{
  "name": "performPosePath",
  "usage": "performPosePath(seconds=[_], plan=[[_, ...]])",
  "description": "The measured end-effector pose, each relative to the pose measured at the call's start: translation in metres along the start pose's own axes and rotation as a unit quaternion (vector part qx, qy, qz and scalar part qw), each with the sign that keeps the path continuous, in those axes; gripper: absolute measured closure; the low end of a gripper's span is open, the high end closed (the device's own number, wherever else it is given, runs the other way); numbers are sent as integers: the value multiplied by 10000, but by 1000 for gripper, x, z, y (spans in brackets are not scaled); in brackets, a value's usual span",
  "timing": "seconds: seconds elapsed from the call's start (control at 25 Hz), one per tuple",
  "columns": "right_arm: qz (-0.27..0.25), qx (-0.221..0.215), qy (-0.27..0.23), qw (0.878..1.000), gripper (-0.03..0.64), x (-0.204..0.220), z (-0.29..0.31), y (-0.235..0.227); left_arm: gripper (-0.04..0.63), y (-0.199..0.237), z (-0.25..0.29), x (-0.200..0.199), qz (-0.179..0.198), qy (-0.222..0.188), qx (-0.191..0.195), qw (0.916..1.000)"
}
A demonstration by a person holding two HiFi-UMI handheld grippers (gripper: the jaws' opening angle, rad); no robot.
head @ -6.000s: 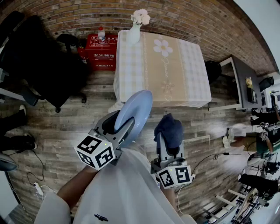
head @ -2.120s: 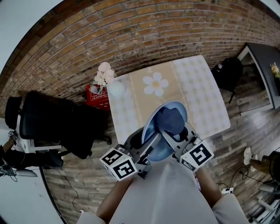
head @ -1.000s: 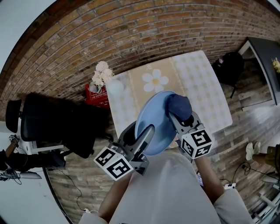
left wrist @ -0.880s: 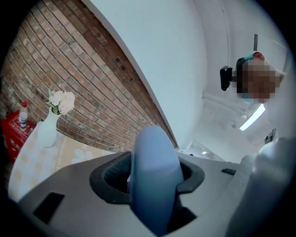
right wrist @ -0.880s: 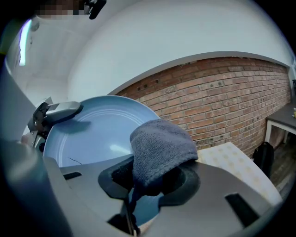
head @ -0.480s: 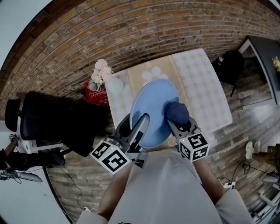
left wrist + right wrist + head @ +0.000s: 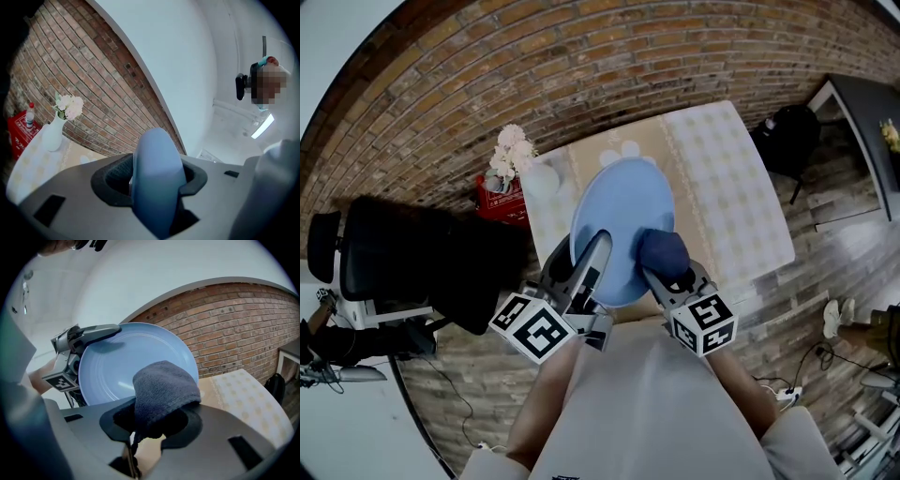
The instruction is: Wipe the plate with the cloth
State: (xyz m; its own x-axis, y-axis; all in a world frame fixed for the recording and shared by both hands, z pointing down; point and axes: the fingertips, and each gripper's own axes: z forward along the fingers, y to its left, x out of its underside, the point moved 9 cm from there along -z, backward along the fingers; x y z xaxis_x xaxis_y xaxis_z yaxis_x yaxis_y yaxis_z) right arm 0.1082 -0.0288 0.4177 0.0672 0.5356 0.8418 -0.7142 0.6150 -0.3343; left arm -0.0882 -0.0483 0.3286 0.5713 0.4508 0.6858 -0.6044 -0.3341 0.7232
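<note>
A light blue plate (image 7: 622,225) is held up in the air, tilted, with my left gripper (image 7: 586,272) shut on its lower rim. The left gripper view shows the plate's edge (image 7: 154,180) wedged between the jaws. My right gripper (image 7: 670,274) is shut on a dark blue cloth (image 7: 661,253), which rests against the lower right of the plate's face. The right gripper view shows the cloth (image 7: 164,392) bulging out of the jaws in front of the plate (image 7: 122,362), with the left gripper (image 7: 84,336) on the plate's far rim.
Below stands a table with a checked, flower-printed cloth (image 7: 731,187), and a white vase of flowers (image 7: 520,164) at its far left corner. A red crate (image 7: 497,202) and a black chair (image 7: 412,253) stand at left. A brick wall (image 7: 581,66) lies behind.
The cloth has slid down the plate's face, from its upper right edge to its lower right. The plate has tipped more upright toward me. Six seconds ago plate and cloth were apart.
</note>
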Motion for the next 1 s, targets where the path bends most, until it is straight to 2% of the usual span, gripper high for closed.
performPosePath(seconds=[0.36, 0.6, 0.84, 1.0], plan=[[-54, -513, 35, 9987, 474, -2, 2, 31, 377, 6, 1, 0, 28, -12, -116, 9999], [-270, -859, 10, 9959, 474, -9, 1, 44, 377, 7, 2, 3, 55, 21, -115, 9999], [-540, -1333, -77, 9896, 474, -18, 2, 61, 377, 4, 2, 9, 286, 196, -63, 9994], [-674, -1478, -161, 9866, 474, -24, 0, 64, 377, 2, 2, 13, 329, 256, -7, 9991]])
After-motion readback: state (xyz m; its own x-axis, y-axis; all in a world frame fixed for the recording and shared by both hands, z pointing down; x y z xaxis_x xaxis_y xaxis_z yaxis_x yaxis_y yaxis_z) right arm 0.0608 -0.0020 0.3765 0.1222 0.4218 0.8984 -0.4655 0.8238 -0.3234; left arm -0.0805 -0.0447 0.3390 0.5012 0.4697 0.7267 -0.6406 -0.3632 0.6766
